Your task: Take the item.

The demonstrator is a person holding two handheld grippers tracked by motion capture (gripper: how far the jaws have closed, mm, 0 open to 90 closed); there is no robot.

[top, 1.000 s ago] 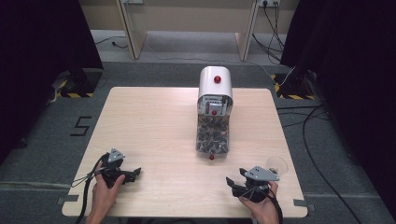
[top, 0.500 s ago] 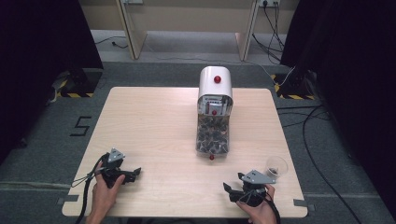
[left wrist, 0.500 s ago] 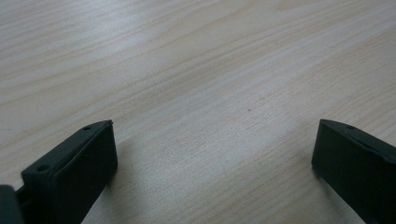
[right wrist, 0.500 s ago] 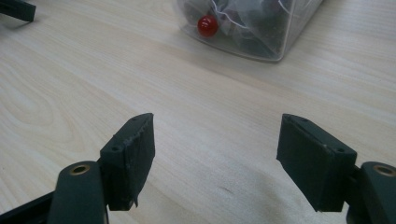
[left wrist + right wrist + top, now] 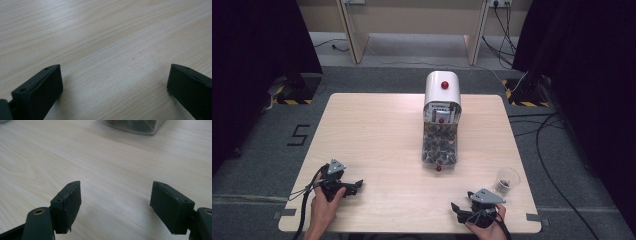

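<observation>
A dispenser (image 5: 442, 120) with a white domed top, a red knob and a clear bin of dark pieces stands at the middle of the table. Its clear bin (image 5: 130, 125) shows at the top edge of the right gripper view. A small clear cup (image 5: 506, 180) with a few dark pieces stands at the front right. My right gripper (image 5: 458, 210) (image 5: 116, 192) rests near the front edge, left of the cup and apart from it, open and holding nothing. At the front left my left gripper (image 5: 356, 186) (image 5: 113, 75) lies open over bare wood.
The light wooden table (image 5: 377, 135) has bare room left of the dispenser. A small red ball (image 5: 438, 168) sits at the bin's front end. Cables (image 5: 537, 125) run on the floor at the right.
My right gripper has drawn back toward the front edge and away from the cup, which now stands free. The left gripper has stayed put.
</observation>
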